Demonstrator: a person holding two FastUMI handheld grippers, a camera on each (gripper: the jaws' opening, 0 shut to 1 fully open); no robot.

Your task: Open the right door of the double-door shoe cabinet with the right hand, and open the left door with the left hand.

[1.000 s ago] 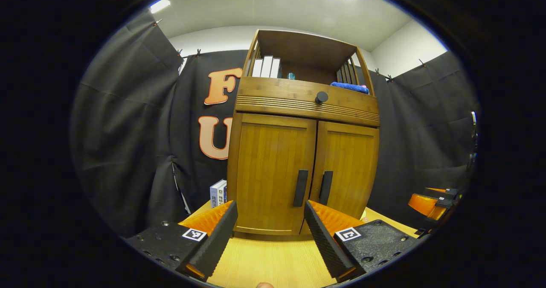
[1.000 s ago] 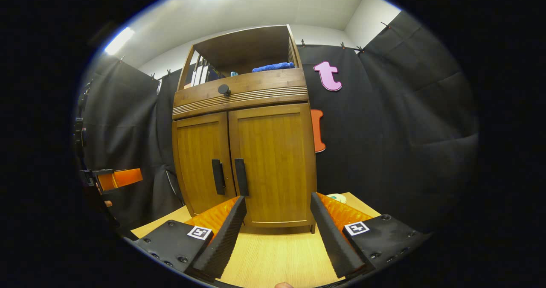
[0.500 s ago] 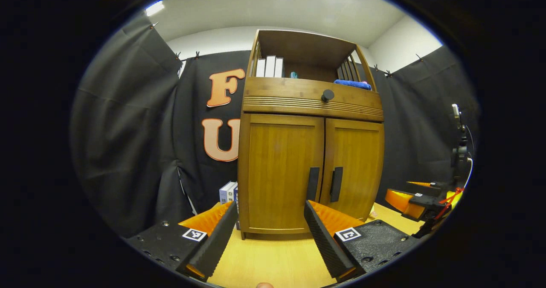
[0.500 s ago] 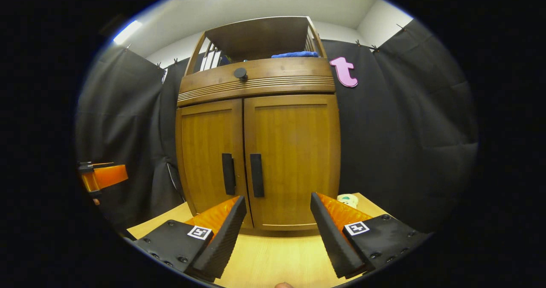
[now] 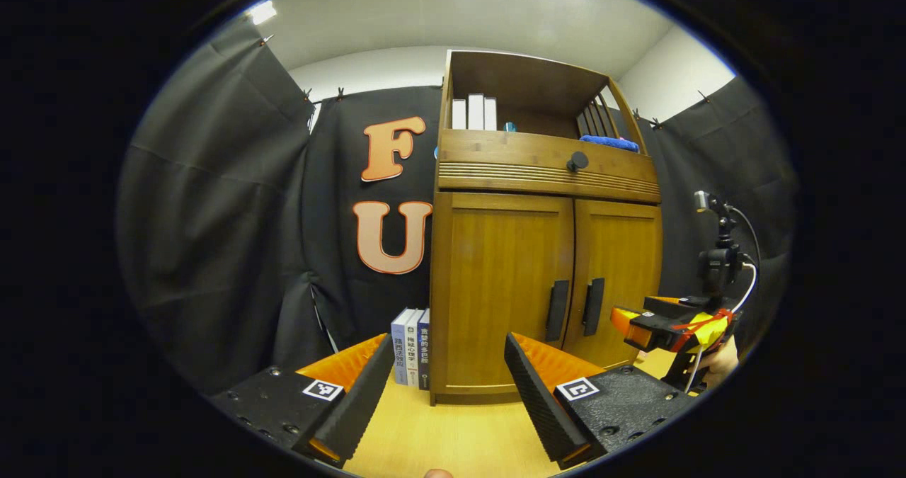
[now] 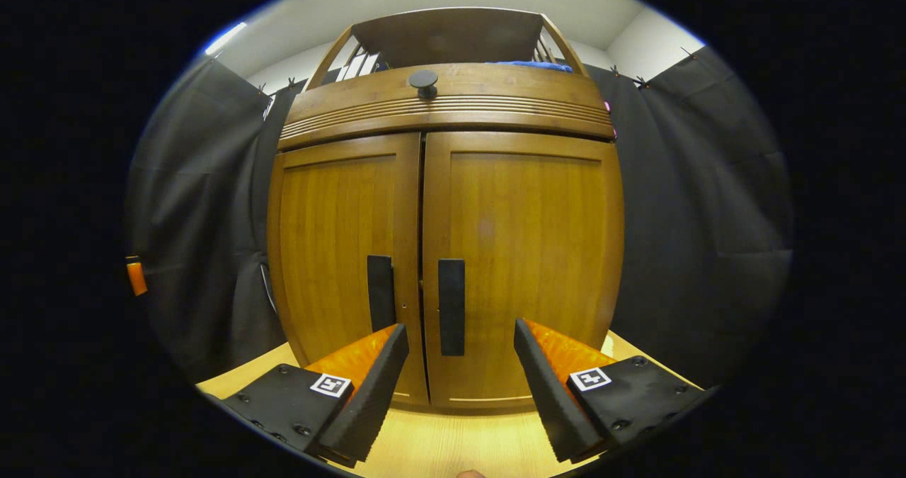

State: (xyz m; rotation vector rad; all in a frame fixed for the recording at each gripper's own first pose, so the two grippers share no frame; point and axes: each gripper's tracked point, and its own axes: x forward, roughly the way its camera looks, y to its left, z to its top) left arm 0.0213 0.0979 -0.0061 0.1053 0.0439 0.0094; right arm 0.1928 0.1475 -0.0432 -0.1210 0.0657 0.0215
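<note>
Two doors of the shoe cabinet are shut, its right door's handle at twelve o'clock from the right gripper. I judge the reach is best done by centring that vertical bar between the fingers before closing. The right gripper is spread wide, empty, touching nothing. The left gripper is likewise wide open and empty, the left door's handle at one o'clock.

A staged recording booth here, not a lived-in home: black cloth clipped up as walls, a wooden shoe cabinet standing on a pale tabletop, books beside it, and a small camera on a stand at the edge.
</note>
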